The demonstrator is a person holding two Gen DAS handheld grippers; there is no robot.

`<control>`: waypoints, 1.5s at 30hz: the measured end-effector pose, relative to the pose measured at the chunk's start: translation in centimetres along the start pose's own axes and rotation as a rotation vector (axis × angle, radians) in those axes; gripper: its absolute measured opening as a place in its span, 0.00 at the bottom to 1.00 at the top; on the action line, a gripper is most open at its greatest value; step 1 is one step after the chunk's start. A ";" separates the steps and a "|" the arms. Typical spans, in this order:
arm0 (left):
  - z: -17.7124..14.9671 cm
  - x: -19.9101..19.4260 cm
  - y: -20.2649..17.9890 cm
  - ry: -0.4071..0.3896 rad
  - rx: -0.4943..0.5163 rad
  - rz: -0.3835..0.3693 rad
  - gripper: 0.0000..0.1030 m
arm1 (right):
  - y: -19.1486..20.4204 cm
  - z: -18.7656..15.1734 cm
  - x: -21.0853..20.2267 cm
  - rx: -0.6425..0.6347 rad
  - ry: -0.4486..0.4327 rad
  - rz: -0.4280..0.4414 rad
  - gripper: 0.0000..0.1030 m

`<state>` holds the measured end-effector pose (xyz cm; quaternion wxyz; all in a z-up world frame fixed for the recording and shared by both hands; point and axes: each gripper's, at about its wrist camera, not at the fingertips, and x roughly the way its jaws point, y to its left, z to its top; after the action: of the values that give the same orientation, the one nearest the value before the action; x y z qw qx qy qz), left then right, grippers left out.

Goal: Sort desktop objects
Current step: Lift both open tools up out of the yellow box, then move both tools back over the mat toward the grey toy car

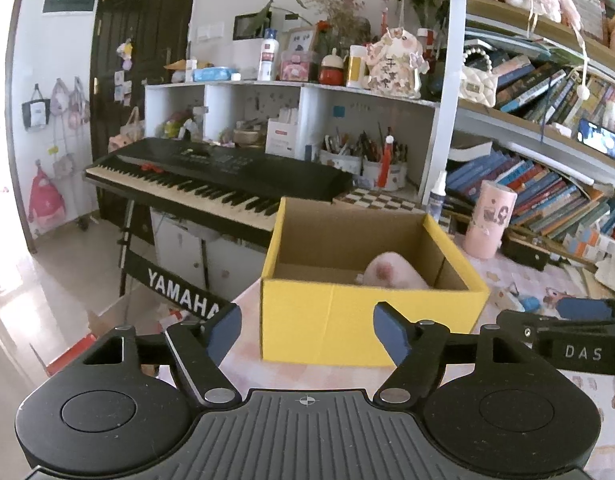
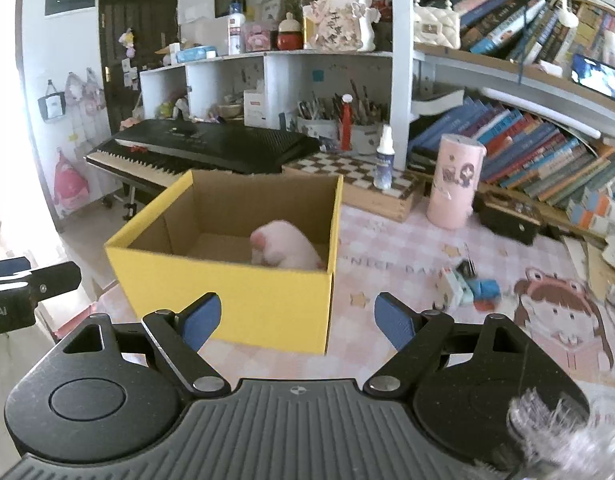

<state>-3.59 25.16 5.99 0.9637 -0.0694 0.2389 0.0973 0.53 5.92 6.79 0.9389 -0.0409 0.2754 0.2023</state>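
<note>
Left wrist view: the yellow box [image 1: 359, 320] stands on the pink patterned desk mat [image 1: 307, 376] straight ahead of the left gripper [image 1: 307, 330], just past its fingertips, with the box's near wall showing between the two blue pads. In the right wrist view the same box [image 2: 243, 304] sits ahead and a little left of the right gripper [image 2: 297, 320], and a small cluster of loose items [image 2: 469, 286], white, teal and blue, lies on the mat [image 2: 391, 248] ahead and to the right, apart from the fingers.

The box is open-topped, brown cardboard inside, and holds a pink-and-white plush toy [image 1: 389, 272] lying against the right inner wall; the right wrist view shows it [image 2: 285, 244] there too. A tall pink cylinder [image 2: 455, 182] stands upright farther back, near the books.

Both grippers have their jaws spread wide, with nothing between the pads and nothing touched.
</note>
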 end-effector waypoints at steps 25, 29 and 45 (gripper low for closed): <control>-6.4 -4.3 -2.0 0.101 0.121 -0.030 0.79 | 2.0 -8.5 -5.6 0.032 0.063 -0.096 0.81; -6.9 -4.6 -2.8 0.112 0.139 -0.055 0.79 | 1.8 -9.2 -6.2 0.035 0.075 -0.105 0.81; -7.9 -4.3 -6.2 0.144 0.220 -0.163 0.80 | -1.6 -11.4 -7.8 0.146 0.119 -0.207 0.81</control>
<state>-9.48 17.00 1.63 0.9505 0.0107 0.3102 -0.0133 -10.53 -0.52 1.25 0.9373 -0.0127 0.3388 0.0810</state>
